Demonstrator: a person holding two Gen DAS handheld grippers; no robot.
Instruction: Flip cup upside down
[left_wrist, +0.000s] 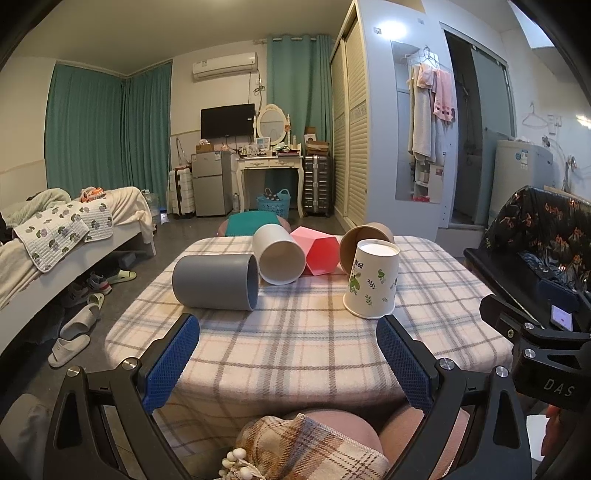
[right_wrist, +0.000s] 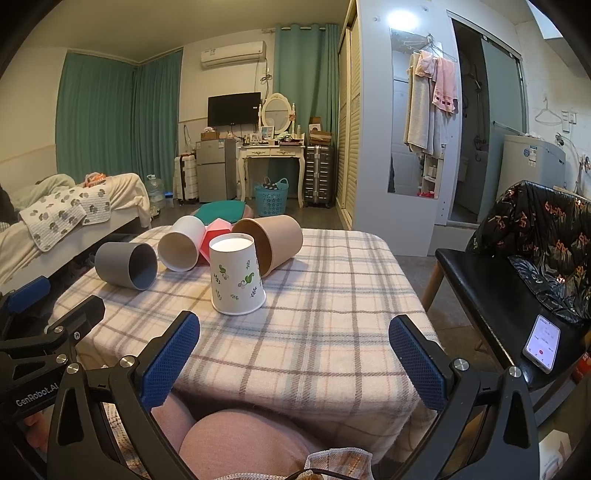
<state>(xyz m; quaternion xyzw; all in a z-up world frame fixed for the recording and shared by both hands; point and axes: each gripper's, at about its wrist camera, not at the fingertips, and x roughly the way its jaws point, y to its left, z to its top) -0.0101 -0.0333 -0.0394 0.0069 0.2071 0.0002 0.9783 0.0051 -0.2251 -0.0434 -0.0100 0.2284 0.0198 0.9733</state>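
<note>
Left gripper and right gripper level above table edge, jaws apart, empty. Leaf-print paper cup stands inverted, axis vertical.

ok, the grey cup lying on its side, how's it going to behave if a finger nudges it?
The grey cup lies on its side on the plaid tablecloth, so it will probably roll, likely curving since it looks slightly tapered. The soft cloth may damp that. Its thick wall suggests rigid plastic, so it's unlikely to crush.
</note>
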